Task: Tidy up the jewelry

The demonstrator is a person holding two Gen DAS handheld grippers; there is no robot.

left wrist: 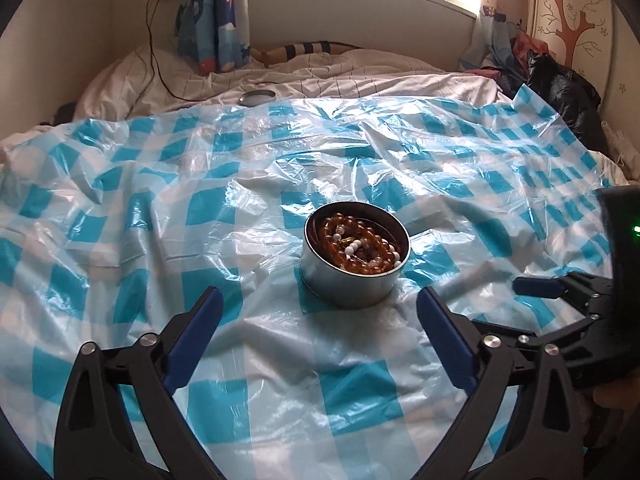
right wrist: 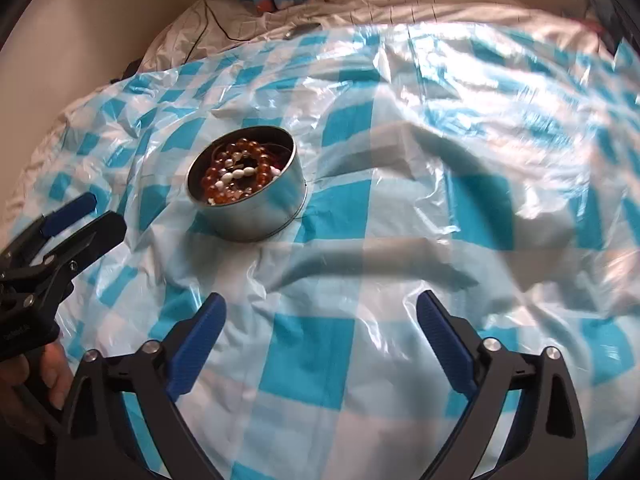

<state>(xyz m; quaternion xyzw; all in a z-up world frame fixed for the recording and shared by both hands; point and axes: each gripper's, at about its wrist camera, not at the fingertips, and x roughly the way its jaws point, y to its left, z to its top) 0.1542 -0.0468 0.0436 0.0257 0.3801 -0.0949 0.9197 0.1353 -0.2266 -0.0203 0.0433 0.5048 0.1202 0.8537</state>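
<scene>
left gripper [left wrist: 318, 312] and right gripper [right wrist: 320, 316]: both spread wide, empty; bead jewelry [left wrist: 362, 244] sits in round tin [left wrist: 344, 284], frame centre, on checked sheet [left wrist: 160, 184]; stowing apparently done, lid [left wrist: 257, 97] upper left next.

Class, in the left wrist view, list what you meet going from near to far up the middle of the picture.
Left tongs → tin of beads → checked plastic sheet → lid → curtain
</scene>
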